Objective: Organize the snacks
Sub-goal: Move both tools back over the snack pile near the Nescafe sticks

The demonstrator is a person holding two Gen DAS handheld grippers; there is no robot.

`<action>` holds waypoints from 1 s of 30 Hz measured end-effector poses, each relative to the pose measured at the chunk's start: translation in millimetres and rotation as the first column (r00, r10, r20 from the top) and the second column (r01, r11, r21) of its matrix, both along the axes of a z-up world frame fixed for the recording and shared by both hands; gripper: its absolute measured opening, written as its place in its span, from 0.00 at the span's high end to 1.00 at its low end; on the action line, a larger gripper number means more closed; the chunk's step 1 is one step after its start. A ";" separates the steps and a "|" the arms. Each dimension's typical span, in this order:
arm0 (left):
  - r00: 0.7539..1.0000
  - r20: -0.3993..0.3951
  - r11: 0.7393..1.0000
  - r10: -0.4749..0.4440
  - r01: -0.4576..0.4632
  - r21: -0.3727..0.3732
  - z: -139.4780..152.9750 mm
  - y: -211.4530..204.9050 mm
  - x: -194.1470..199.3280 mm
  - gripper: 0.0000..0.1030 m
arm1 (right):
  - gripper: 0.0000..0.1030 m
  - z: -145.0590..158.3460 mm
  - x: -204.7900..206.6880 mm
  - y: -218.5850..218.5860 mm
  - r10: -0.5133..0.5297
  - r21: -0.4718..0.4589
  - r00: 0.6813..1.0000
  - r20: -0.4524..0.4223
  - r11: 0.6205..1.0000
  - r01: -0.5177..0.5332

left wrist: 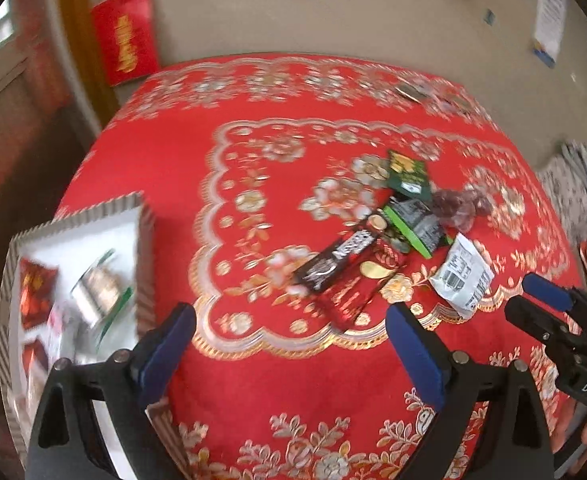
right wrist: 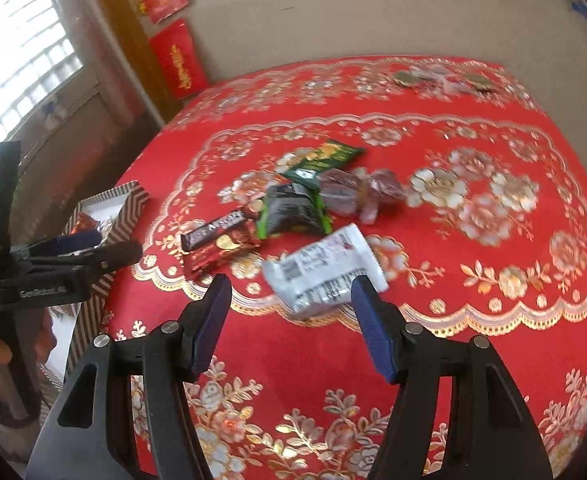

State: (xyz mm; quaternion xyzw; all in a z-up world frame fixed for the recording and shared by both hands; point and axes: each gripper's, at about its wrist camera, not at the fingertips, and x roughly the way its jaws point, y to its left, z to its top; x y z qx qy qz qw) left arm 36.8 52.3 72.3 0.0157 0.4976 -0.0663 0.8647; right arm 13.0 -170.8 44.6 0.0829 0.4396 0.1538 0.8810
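Several snacks lie in a heap on the red tablecloth (left wrist: 253,168): a white packet (left wrist: 461,276) (right wrist: 325,272), a black bar (left wrist: 337,260) (right wrist: 217,230), a red packet (left wrist: 367,286), a black-and-green packet (left wrist: 417,224) (right wrist: 293,212), a dark green packet (left wrist: 409,172) and clear-wrapped purple sweets (left wrist: 457,204) (right wrist: 357,190). My left gripper (left wrist: 289,316) is open and empty, between the heap and a striped box (left wrist: 105,208) that holds several snacks. My right gripper (right wrist: 291,284) is open, with the white packet lying flat just beyond its fingertips, not pinched.
The striped box (right wrist: 129,200) sits at the table's left edge. Small round items (left wrist: 413,92) lie near the far edge by the wall. Red paper decorations (left wrist: 127,40) hang on the wall, and a window is at the far left.
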 end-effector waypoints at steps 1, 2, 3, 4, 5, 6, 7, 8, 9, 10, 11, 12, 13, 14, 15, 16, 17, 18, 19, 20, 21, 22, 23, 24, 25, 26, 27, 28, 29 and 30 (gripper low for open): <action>1.000 -0.008 1.000 -0.026 0.026 0.008 -2.5 -4.6 3.4 0.06 | 0.39 -1.8 0.2 -2.1 -0.003 0.003 1.000 -0.004 1.000 0.003; 0.999 -0.017 0.999 -0.049 0.049 0.012 -5.3 -8.5 6.8 0.06 | 0.39 -3.2 0.2 -3.8 -0.005 0.004 1.000 -0.007 1.000 0.005; 0.998 -0.026 0.998 -0.064 0.064 0.013 -7.6 -10.5 9.9 0.06 | 0.39 -4.2 0.3 -4.9 -0.006 0.004 1.000 -0.009 1.000 0.006; 0.997 -0.034 0.997 -0.075 0.075 0.014 -10.3 -12.5 12.9 0.06 | 0.39 -5.0 0.3 -5.3 -0.005 0.005 1.000 -0.009 1.000 0.005; 0.996 -0.041 0.996 -0.082 0.083 0.017 -13.0 -14.1 16.2 0.06 | 0.39 -5.5 1.1 -5.5 -0.003 0.006 1.000 -0.011 1.000 0.003; 0.995 -0.052 0.996 -0.088 0.089 0.013 -15.5 -15.0 19.8 0.06 | 0.39 -5.5 0.8 -5.5 -0.002 0.006 1.000 -0.010 1.000 0.002; 0.994 -0.062 0.996 -0.092 0.092 0.004 -17.4 -15.1 22.6 0.06 | 0.39 -5.6 1.7 -5.1 -0.002 0.006 1.000 -0.010 1.000 0.002; 0.993 -0.072 0.996 -0.092 0.092 -0.007 -19.4 -15.1 26.9 0.06 | 0.39 -5.7 2.3 -4.5 -0.001 0.006 1.000 -0.010 1.000 0.001; 0.993 -0.079 0.996 -0.087 0.086 -0.014 -21.3 -14.5 31.7 0.06 | 0.39 -5.8 2.6 -3.9 0.000 0.007 1.000 -0.011 1.000 0.001; 0.993 -0.082 0.997 -0.080 0.079 -0.011 -23.2 -14.2 35.6 0.06 | 0.39 -6.4 3.4 -2.8 0.002 0.009 1.000 -0.013 1.000 -0.001; 0.994 -0.084 0.997 -0.072 0.072 -0.001 -24.5 -14.0 39.5 0.06 | 0.39 -6.8 3.4 -1.5 0.003 0.009 1.000 -0.014 1.000 -0.003; 0.994 -0.083 0.998 -0.064 0.066 0.012 -26.1 -13.4 43.5 0.06 | 0.39 -7.2 3.8 -0.3 0.005 0.008 1.000 -0.014 1.000 -0.005; 0.995 -0.083 0.998 -0.059 0.061 0.023 -27.1 -12.8 46.5 0.06 | 0.39 -7.4 3.9 0.8 0.006 0.008 1.000 -0.015 1.000 -0.005; 0.995 -0.084 0.998 -0.050 0.053 0.035 -28.5 -12.0 49.8 0.06 | 0.39 -7.5 4.3 1.8 0.006 0.008 1.000 -0.015 1.000 -0.006; 0.995 -0.085 0.998 -0.045 0.048 0.041 -30.1 -11.4 52.6 0.06 | 0.39 -7.4 4.9 2.7 0.006 0.009 1.000 -0.014 1.000 -0.006; 0.995 -0.088 0.998 -0.044 0.048 0.043 -31.5 -10.7 55.4 0.06 | 0.39 -7.3 5.7 3.6 0.007 0.010 1.000 -0.014 1.000 -0.007; 0.994 -0.094 0.998 -0.049 0.053 0.041 -32.9 -10.7 57.5 0.06 | 0.39 -7.2 6.9 4.9 0.010 0.011 1.000 -0.013 1.000 -0.010; 0.993 -0.101 0.998 -0.055 0.059 0.036 -34.4 -11.3 59.0 0.06 | 0.39 -7.1 7.3 6.1 0.012 0.011 1.000 -0.013 1.000 -0.012; 0.992 -0.106 0.997 -0.064 0.068 0.033 -35.8 -12.8 60.3 0.06 | 0.39 -7.1 8.2 7.6 0.016 0.011 1.000 -0.012 1.000 -0.016; 0.990 -0.114 0.996 -0.077 0.082 0.036 -37.9 -15.8 61.7 0.06 | 0.39 -7.3 9.4 9.3 0.019 0.010 1.000 -0.012 1.000 -0.019; 0.989 -0.120 0.995 -0.084 0.090 0.043 -39.3 -18.7 63.0 0.06 | 0.39 -7.9 10.7 10.8 0.021 0.010 1.000 -0.014 1.000 -0.021; 0.989 -0.121 0.994 -0.085 0.092 0.053 -40.8 -21.3 64.8 0.06 | 0.39 -8.2 11.5 11.6 0.022 0.011 1.000 -0.016 1.000 -0.022; 0.989 -0.121 0.994 -0.084 0.093 0.064 -42.1 -23.4 66.7 0.06 | 0.39 -8.8 12.4 12.4 0.023 0.013 1.000 -0.018 1.000 -0.023; 0.989 -0.123 0.993 -0.088 0.097 0.072 -43.5 -25.6 69.2 0.06 | 0.39 -9.2 12.7 12.9 0.023 0.015 1.000 -0.018 1.000 -0.023; 0.988 -0.125 0.992 -0.092 0.102 0.074 -44.8 -27.3 71.9 0.06 | 0.39 -9.3 12.6 12.7 0.024 0.016 1.000 -0.018 1.000 -0.024; 0.987 -0.129 0.991 -0.098 0.108 0.077 -46.5 -29.3 74.4 0.06 | 0.39 -9.3 12.4 12.4 0.025 0.016 1.000 -0.018 1.000 -0.024; 0.986 -0.129 0.991 -0.103 0.113 0.075 -47.2 -30.6 77.0 0.06 | 0.39 -9.2 12.4 12.7 0.023 0.016 1.000 -0.018 1.000 -0.023; 0.986 -0.130 0.990 -0.106 0.116 0.078 -47.9 -31.8 80.0 0.06 | 0.39 -9.1 12.4 12.4 0.021 0.016 1.000 -0.018 1.000 -0.021; 0.986 -0.129 0.989 -0.108 0.120 0.086 -48.0 -32.3 82.6 0.06 | 0.39 -9.3 12.6 11.6 0.017 0.016 1.000 -0.018 1.000 -0.017; 0.985 -0.128 0.987 -0.112 0.125 0.099 -48.3 -32.3 85.9 0.06 | 0.39 -9.6 13.0 10.6 0.013 0.017 1.000 -0.019 1.000 -0.013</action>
